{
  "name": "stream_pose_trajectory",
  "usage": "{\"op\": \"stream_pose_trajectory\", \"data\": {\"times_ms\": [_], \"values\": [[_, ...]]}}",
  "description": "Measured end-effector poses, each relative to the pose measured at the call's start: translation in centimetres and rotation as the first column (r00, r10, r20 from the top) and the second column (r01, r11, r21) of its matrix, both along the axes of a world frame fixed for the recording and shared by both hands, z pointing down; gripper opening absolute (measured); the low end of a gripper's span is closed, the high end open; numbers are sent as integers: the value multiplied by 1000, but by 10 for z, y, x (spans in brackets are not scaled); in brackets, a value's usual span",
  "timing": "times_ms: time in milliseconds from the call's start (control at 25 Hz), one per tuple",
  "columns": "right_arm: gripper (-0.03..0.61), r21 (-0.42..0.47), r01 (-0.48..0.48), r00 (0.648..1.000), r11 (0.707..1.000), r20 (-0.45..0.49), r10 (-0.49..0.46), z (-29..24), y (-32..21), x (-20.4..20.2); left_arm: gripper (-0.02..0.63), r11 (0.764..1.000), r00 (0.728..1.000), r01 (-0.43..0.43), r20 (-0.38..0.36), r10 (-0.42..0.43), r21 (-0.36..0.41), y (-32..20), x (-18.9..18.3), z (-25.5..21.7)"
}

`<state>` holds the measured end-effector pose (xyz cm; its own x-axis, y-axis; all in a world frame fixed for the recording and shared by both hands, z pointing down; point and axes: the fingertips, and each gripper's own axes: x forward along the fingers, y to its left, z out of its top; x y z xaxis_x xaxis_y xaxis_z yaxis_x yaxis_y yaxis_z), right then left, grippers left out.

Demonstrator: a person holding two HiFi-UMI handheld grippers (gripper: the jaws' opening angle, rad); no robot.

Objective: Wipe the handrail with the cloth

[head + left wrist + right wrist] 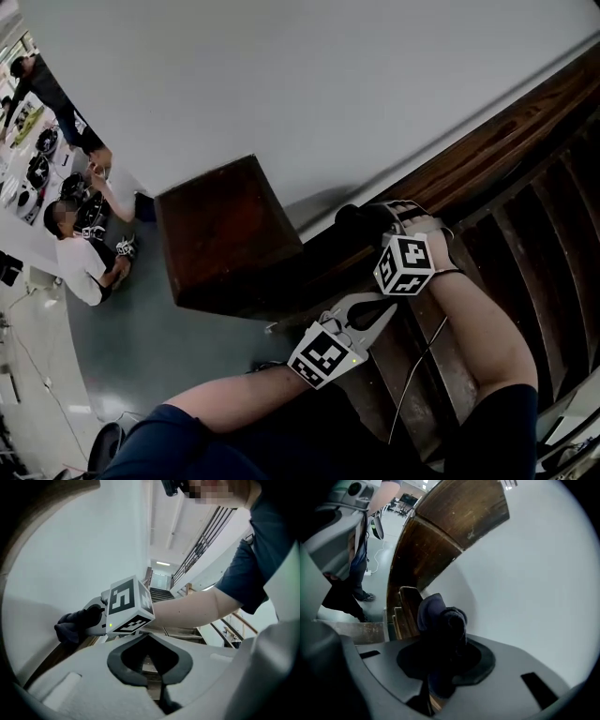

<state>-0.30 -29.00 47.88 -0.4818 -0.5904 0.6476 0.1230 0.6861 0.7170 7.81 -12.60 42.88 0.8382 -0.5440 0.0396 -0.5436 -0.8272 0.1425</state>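
Observation:
A dark wooden handrail (497,141) runs diagonally along the white wall to a square newel post (225,234). My right gripper (375,223) is shut on a bunched dark cloth (354,217) that rests against the rail just short of the post. In the right gripper view the cloth (440,620) fills the jaws of the right gripper (445,663), with the rail (407,613) and post (440,531) ahead. My left gripper (386,309) hovers just behind the right one, shut and holding nothing. The left gripper view looks past its shut jaws (150,660) at the cloth (72,625).
Wooden balusters (534,244) drop away on the right of the rail. Two people (80,253) are on the grey floor far below at the left, beside benches with equipment. A thin cable (412,375) hangs by my right forearm. Stairs (161,595) rise beyond.

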Motion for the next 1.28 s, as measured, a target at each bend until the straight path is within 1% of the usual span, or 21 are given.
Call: {"op": "stream_pose_trajectory", "data": {"times_ms": [120, 320, 640, 760, 880, 1000, 1120, 1280], "values": [[94, 30, -15, 1000, 999, 4, 15, -16, -20, 21, 3, 1000, 1000, -13, 0, 13, 19, -15, 19, -4], [95, 86, -43, 999, 995, 7, 43, -66, -53, 71, 3, 998, 999, -36, -2, 36, 44, -37, 61, -29], [94, 147, -121, 992, 982, 36, 117, -113, -102, 131, 3, 997, 998, -57, -4, 57, 59, -61, 91, -39], [94, 179, -169, 985, 969, 53, 162, -136, -123, 159, 3, 997, 998, -60, -12, 60, 56, -65, 97, -41], [94, 203, -233, 972, 951, 79, 222, -158, -143, 188, 3, 997, 998, -63, -16, 64, 37, -63, 99, -35], [94, 222, -286, 958, 932, 102, 269, -175, -160, 209, 3, 998, 998, -60, -16, 60, 26, -63, 96, -28], [94, 229, -316, 948, 921, 120, 295, -184, -168, 219, 3, 998, 998, -56, -26, 57, 27, -63, 94, -26], [95, 263, -313, 949, 913, 106, 295, -185, -168, 217, 3, 998, 998, -48, -38, 49, 30, -61, 92, -27]]}}
